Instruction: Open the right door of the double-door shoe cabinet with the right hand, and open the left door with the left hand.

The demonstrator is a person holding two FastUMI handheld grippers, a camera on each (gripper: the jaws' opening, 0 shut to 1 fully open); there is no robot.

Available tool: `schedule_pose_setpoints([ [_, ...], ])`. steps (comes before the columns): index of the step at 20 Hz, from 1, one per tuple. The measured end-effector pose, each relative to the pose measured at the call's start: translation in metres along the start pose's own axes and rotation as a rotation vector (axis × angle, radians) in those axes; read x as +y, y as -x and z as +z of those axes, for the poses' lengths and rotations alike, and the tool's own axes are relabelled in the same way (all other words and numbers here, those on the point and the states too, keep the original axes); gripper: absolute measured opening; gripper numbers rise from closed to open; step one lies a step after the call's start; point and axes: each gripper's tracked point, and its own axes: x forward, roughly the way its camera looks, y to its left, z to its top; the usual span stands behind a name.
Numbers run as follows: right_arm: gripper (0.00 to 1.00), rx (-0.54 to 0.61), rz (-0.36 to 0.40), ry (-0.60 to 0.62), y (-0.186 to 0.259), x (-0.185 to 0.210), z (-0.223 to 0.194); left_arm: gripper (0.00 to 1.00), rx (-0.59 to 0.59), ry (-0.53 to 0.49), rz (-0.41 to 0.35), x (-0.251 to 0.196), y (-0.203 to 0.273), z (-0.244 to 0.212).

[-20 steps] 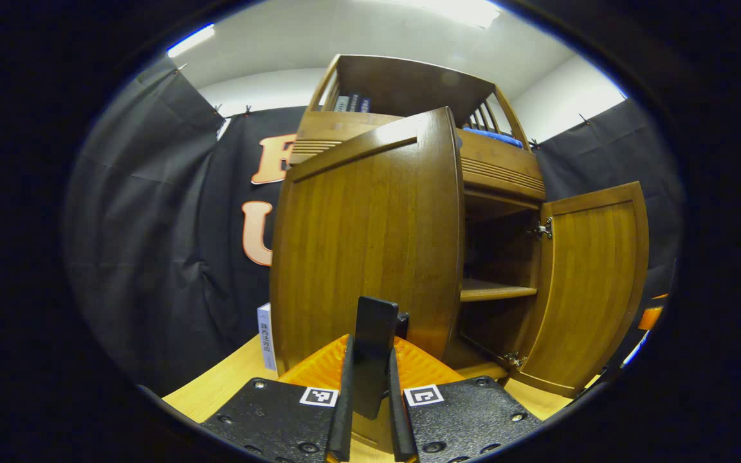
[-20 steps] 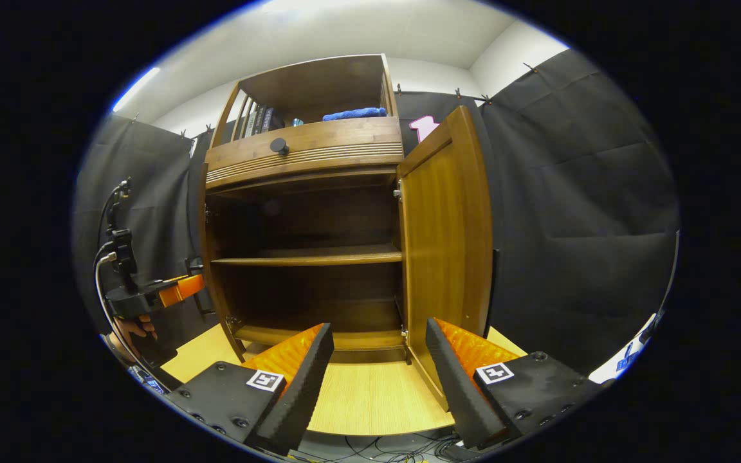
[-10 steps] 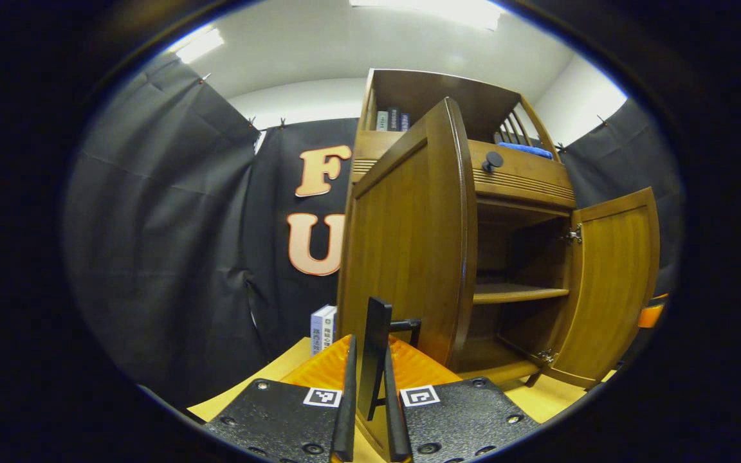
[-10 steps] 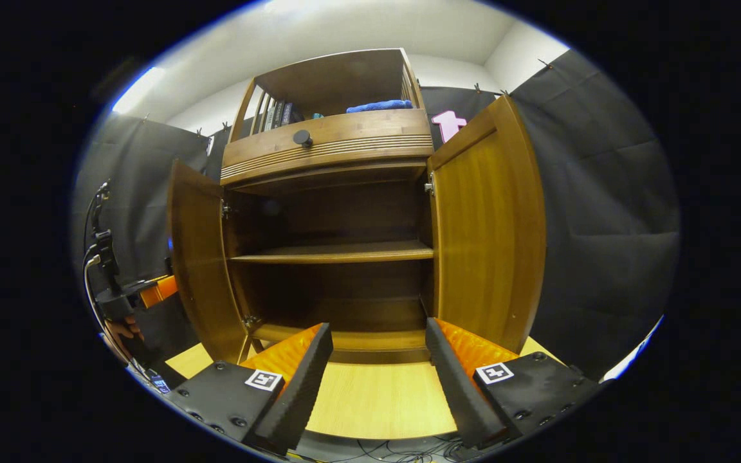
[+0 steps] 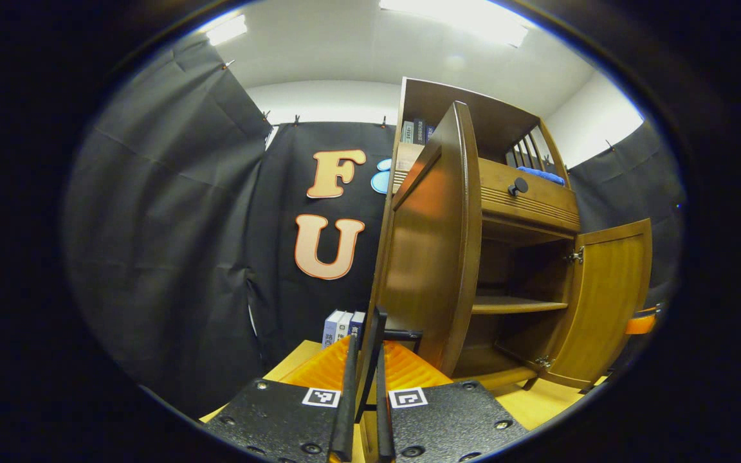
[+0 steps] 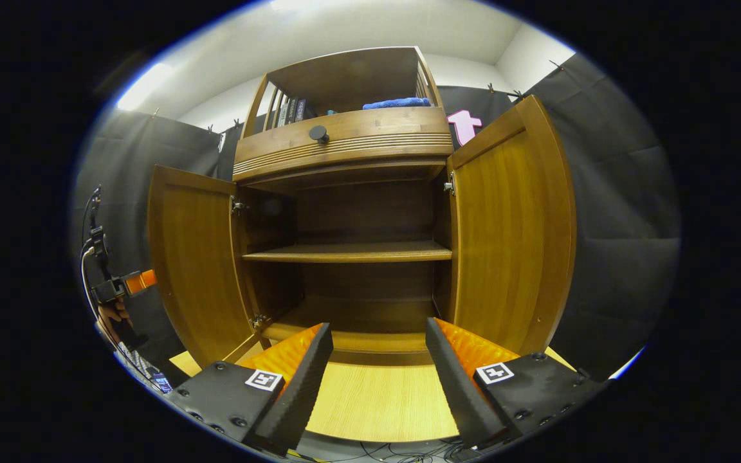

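The brown wooden shoe cabinet (image 6: 345, 148) stands upright with both doors swung wide. Its left door (image 6: 193, 263) angles outward from the left hinges, and its right door (image 6: 509, 225) from the right hinges. Between them lie a dark interior and one horizontal shelf (image 6: 348, 252).

You can't read any text here. The books (image 5: 343, 323) beside the cabinet (image 5: 525, 193) carry spine print too small to make out. The books on top (image 6: 288, 110) are just as unclear. The square tags (image 6: 264, 379) on your fingers hold black-and-white patterns, not words.
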Motion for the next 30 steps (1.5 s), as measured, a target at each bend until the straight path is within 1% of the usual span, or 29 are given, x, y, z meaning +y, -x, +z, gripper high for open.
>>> schedule_pose_setpoints([
  [1,0.84,-0.001,-0.001,-0.005,0.0,0.0,-0.001,0.1,0.006,0.019,-0.028,0.004,-0.001,0.001],
  [2,0.84,-0.001,-0.004,-0.009,0.0,0.001,0.0,0.17,0.009,0.033,-0.057,0.009,-0.001,0.001],
  [4,0.84,-0.003,-0.011,-0.014,0.002,0.0,0.0,0.17,0.023,0.045,-0.129,0.014,-0.003,0.001],
  [5,0.84,-0.003,-0.013,-0.018,0.003,0.0,0.001,0.19,0.026,0.046,-0.15,0.019,-0.003,0.001],
  [7,0.84,0.004,-0.018,-0.027,0.006,-0.002,-0.001,0.18,0.016,0.019,-0.141,0.042,-0.006,0.003],
  [8,0.84,0.004,-0.023,-0.031,0.007,-0.004,0.0,0.17,0.005,0.021,-0.162,0.048,-0.007,0.006],
  [10,0.84,-0.001,-0.029,-0.036,0.009,-0.007,0.004,0.18,0.019,0.044,-0.21,0.047,-0.009,0.004],
  [12,0.84,-0.005,-0.04,-0.029,0.008,-0.008,0.006,0.18,0.013,0.015,-0.231,0.047,-0.011,0.006],
  [14,0.84,-0.006,-0.039,-0.024,0.007,-0.008,0.006,0.18,0.021,0.0,-0.23,0.047,-0.011,0.004],
  [19,0.84,-0.01,-0.011,-0.012,0.003,-0.003,0.008,0.17,0.074,-0.122,-0.192,0.046,0.002,0.004],
  [20,0.94,-0.01,-0.003,-0.013,-0.001,-0.002,0.008,0.17,0.075,-0.13,-0.176,0.048,0.008,0.008],
  [21,0.94,-0.007,0.007,-0.016,-0.005,0.0,0.007,0.14,0.07,-0.125,-0.157,0.049,0.015,0.012],
  [22,0.84,-0.002,0.018,-0.02,-0.008,0.001,0.005,0.17,0.06,-0.119,-0.133,0.05,0.023,0.017],
  [23,0.84,0.002,0.028,-0.024,-0.012,0.002,0.003,0.14,0.045,-0.113,-0.108,0.052,0.03,0.024],
  [24,0.84,0.003,0.037,-0.028,-0.015,0.002,0.002,0.19,0.03,-0.099,-0.086,0.051,0.037,0.032],
  [25,0.84,0.005,0.039,-0.025,-0.017,0.002,0.0,0.19,0.017,-0.072,-0.073,0.047,0.043,0.039],
  [26,0.84,0.01,0.038,-0.016,-0.021,0.003,-0.004,0.1,0.007,-0.048,-0.067,0.039,0.049,0.044],
  [27,0.84,0.01,0.037,-0.012,-0.023,0.002,-0.006,0.14,0.001,-0.04,-0.059,0.032,0.053,0.049],
  [28,0.84,0.008,0.042,-0.013,-0.024,0.004,-0.006,0.11,-0.004,-0.044,-0.057,0.023,0.055,0.054],
  [29,0.84,0.006,0.048,-0.015,-0.026,0.005,-0.007,0.1,-0.008,-0.053,-0.064,0.011,0.057,0.057],
  [30,0.84,0.005,0.05,-0.015,-0.027,0.006,-0.007,0.02,-0.012,-0.054,-0.081,-0.004,0.059,0.06],
])
